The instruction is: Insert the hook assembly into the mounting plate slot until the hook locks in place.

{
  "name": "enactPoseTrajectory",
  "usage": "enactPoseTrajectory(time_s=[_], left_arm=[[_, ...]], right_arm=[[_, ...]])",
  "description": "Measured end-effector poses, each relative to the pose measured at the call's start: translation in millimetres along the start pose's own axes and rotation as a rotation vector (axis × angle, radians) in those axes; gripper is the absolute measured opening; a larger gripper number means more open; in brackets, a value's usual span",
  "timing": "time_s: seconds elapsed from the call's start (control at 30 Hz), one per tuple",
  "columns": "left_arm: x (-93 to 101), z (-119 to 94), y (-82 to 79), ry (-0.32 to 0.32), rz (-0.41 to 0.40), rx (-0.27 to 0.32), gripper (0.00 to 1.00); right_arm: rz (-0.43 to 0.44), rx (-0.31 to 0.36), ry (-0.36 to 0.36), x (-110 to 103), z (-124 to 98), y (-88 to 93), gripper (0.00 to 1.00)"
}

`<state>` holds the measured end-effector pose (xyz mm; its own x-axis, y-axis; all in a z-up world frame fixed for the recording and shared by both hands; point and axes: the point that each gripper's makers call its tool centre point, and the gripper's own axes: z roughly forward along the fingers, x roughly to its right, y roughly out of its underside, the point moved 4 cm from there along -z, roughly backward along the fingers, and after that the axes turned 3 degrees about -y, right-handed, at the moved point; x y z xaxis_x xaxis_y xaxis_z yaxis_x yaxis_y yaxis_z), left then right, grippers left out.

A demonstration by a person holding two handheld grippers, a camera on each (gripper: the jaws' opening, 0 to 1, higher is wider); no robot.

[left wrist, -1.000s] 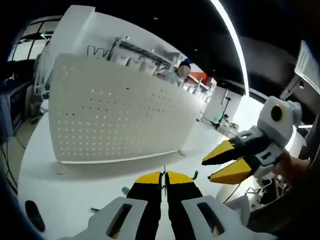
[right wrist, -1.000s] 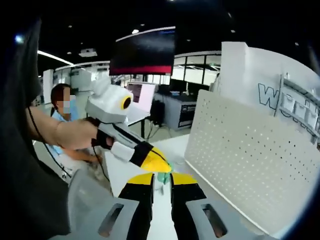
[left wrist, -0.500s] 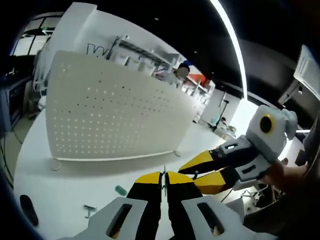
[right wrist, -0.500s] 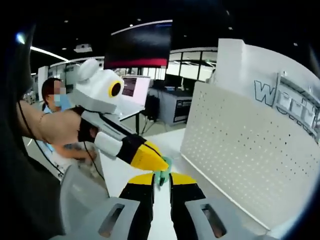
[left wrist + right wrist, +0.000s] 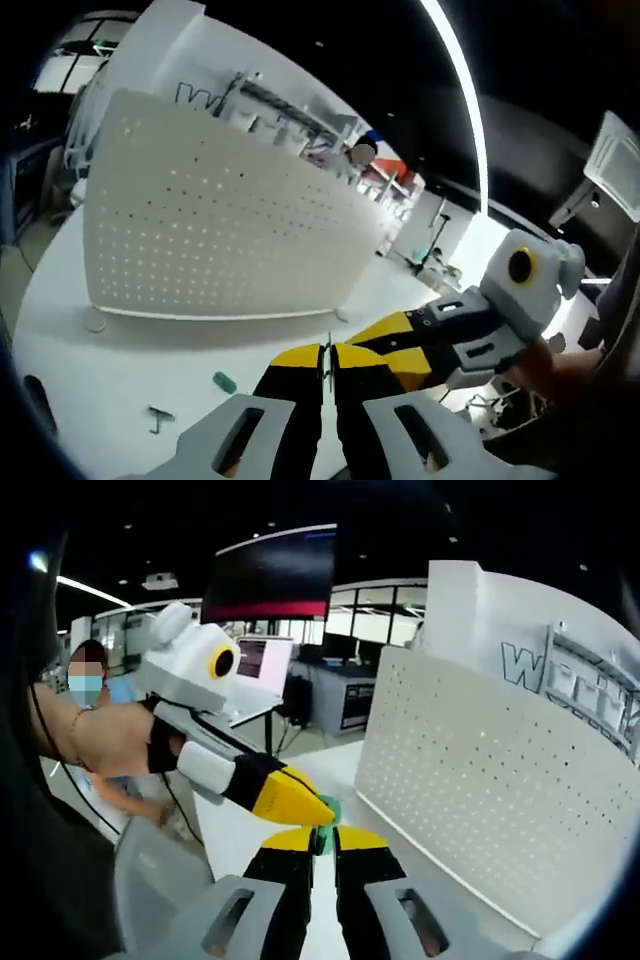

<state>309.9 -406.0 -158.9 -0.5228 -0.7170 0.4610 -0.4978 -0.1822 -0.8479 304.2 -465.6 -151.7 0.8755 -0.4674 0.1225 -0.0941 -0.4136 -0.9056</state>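
- White tabletop [image 5: 60,370] carries an upright pegboard [image 5: 210,240], with small loose parts [image 5: 225,382] lying before it.
- Left gripper [image 5: 328,358] is closed on a thin metal hook [image 5: 329,352].
- Right gripper [image 5: 323,839] pinches a green piece [image 5: 327,810], meeting the left one's tips.
- Hook looks light, stiff and slippery; best gripped at its shank.
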Motion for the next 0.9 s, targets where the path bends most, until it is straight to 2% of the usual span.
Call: enactPoseTrajectory(time_s=[0.57,0.67,0.9], left_arm=[[3.0,2.7,1.4,0.005,-0.046,0.01,0.02],[2.2,3.7,3.2,-0.002,-0.041,0.009,0.02],[-0.7,4.7,4.4,0.008,-0.061,0.015,0.04]], right_arm=[[-0.02,-0.018,0.026,1.4,0.2,1.4,0.01],[-0.054,-0.03,0.029,0.4,2.1,3.9,0.01],[-0.04,-0.036,0.033,2.2,3.1,4.8,0.0]])
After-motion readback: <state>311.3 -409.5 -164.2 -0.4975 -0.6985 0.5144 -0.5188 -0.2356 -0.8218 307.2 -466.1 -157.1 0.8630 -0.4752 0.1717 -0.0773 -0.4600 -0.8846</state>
